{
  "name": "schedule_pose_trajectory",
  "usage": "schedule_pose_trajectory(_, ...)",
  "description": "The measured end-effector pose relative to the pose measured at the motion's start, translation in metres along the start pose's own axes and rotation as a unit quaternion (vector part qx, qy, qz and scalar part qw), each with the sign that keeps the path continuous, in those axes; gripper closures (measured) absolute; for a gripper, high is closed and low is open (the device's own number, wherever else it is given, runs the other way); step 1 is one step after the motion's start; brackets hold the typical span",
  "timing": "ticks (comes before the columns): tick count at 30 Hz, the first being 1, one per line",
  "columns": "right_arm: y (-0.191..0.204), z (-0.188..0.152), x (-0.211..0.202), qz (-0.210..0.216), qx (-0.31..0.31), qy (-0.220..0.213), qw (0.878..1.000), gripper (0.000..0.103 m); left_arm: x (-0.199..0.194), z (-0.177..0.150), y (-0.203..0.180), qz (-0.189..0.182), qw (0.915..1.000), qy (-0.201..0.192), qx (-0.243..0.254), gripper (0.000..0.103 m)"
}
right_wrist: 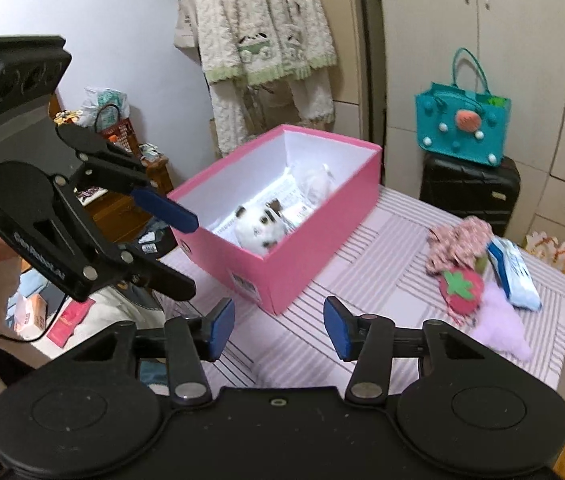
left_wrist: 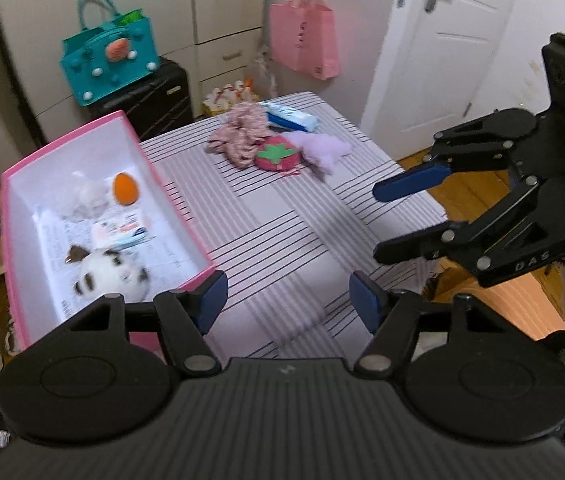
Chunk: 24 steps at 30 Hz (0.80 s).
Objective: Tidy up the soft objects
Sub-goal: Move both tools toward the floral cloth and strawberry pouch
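Observation:
A pink box (left_wrist: 70, 140) (right_wrist: 302, 264) stands on the left of the striped table (left_wrist: 282, 220). It holds a panda plush (left_wrist: 114, 276) (right_wrist: 258, 232), an orange egg-shaped sponge (left_wrist: 126, 188), a white fluffy toy (left_wrist: 86, 200) and a packet (left_wrist: 122, 232). At the table's far end lie a floral cloth (left_wrist: 242, 136) (right_wrist: 458, 244), a strawberry plush (left_wrist: 278, 156) (right_wrist: 462, 288), a purple fluffy piece (left_wrist: 322, 148) (right_wrist: 502, 324) and a blue wipes pack (left_wrist: 294, 118) (right_wrist: 514, 276). My left gripper (left_wrist: 288, 300) (right_wrist: 189, 256) hangs open and empty beside the box. My right gripper (left_wrist: 379, 224) (right_wrist: 279, 326) is open and empty over the table's near right side.
A teal bag (left_wrist: 110, 64) sits on a black suitcase (left_wrist: 154, 96) behind the table. A pink paper bag (left_wrist: 306, 40) hangs by the white door (left_wrist: 442, 40). Wooden floor (left_wrist: 462, 188) lies past the table's right edge. A fleece garment (right_wrist: 266, 40) hangs on the wall.

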State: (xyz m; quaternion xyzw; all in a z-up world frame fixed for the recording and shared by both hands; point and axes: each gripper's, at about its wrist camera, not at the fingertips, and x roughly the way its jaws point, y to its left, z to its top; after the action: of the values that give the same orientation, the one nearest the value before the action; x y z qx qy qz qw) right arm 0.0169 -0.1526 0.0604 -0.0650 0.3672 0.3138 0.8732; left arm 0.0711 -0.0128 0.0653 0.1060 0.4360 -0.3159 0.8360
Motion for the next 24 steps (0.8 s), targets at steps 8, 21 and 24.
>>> schedule_pose_trajectory(8,-0.037,-0.027,0.003,-0.021,0.01,-0.001,1.0,0.046,0.038,0.021,-0.016,-0.03,0.9995,-0.005,0.005,0.037)
schedule_pose_trajectory(21,-0.101,-0.046,0.028,-0.092,-0.009,-0.022,0.995,0.039,0.104,0.048,-0.022,-0.01,0.9966,-0.079,-0.02,0.037)
schedule_pose_trajectory(24,-0.118,-0.047,0.035,-0.103,-0.017,-0.03,0.994,0.033,0.121,0.053,-0.02,-0.001,0.9954,-0.087,-0.04,0.037)
